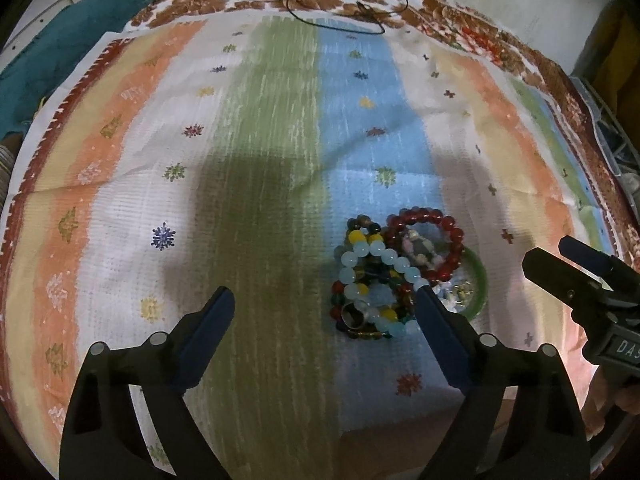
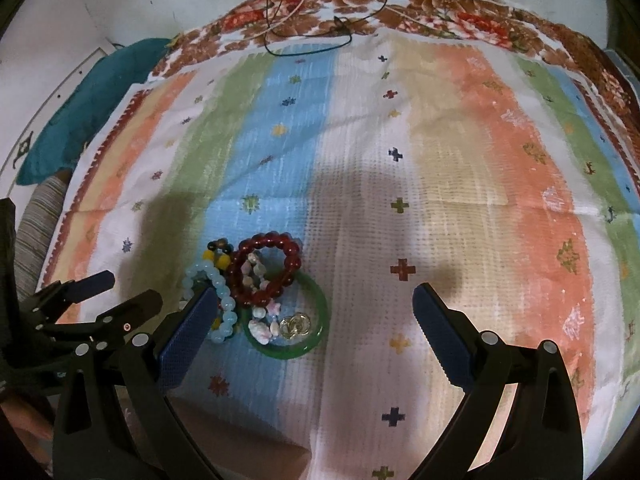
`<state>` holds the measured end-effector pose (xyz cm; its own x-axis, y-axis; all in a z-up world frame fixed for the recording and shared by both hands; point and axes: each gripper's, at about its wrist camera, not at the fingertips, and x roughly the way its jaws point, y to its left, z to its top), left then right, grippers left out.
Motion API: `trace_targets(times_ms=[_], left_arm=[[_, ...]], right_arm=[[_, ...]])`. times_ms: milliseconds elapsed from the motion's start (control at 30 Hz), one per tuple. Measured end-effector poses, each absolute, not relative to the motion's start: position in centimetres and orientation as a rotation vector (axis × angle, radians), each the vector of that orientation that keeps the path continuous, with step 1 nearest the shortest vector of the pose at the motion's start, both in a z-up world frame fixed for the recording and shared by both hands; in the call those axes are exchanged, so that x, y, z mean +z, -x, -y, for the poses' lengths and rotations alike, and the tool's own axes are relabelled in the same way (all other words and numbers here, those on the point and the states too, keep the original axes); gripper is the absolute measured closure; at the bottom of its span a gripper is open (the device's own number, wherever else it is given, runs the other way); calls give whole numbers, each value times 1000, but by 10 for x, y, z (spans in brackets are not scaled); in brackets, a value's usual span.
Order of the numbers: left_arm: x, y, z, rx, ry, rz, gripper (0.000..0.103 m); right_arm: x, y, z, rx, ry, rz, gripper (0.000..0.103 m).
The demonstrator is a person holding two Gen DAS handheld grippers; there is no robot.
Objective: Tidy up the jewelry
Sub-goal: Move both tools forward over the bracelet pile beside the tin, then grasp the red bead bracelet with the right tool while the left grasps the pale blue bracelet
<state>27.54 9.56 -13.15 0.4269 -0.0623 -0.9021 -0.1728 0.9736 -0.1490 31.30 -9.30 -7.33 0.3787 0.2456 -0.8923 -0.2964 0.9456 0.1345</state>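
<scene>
A pile of jewelry lies on the striped cloth (image 1: 280, 160): a red bead bracelet (image 1: 424, 218), a pale blue bead bracelet (image 1: 384, 256), a mixed dark bead bracelet (image 1: 340, 304), a green bangle (image 1: 480, 280) and small shell beads. In the right wrist view I see the red bracelet (image 2: 276, 264), the blue one (image 2: 222, 296), the green bangle (image 2: 316, 328) with gold rings (image 2: 294, 326) inside. My left gripper (image 1: 324, 300) is open and empty, hovering just left of the pile. My right gripper (image 2: 312, 300) is open and empty above the bangle; it also shows in the left wrist view (image 1: 560, 256).
The striped cloth (image 2: 440, 160) lies over a brown floral cloth (image 2: 440, 4). A thin black cord (image 1: 352, 20) and a pale string lie at the far edge. A teal cloth (image 2: 80, 112) is bunched at the far left.
</scene>
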Motion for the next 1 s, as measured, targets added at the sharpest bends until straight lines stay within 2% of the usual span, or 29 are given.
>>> trace_targets(times_ms=[500,567,733,833,1000], left_arm=[[-151,-298,-98,42,212,-1165,31],[-154,-300,-98,39,207,-1169,33],[-163,-305,-97,28,188,-1186,41],[-168,-306,-96,23,182,-1196,46],[-171,-309,-96,3,187,-1189,55]], right_arm=[[-100,-338,79,337,72,-1172,6],[-103,-341,77,336,72,-1180,13],[-110,-351,70,336,68,-1193,15],[-117,-356,65,343,71,-1210,27],[-129,-359,62,352,73,-1239,37]])
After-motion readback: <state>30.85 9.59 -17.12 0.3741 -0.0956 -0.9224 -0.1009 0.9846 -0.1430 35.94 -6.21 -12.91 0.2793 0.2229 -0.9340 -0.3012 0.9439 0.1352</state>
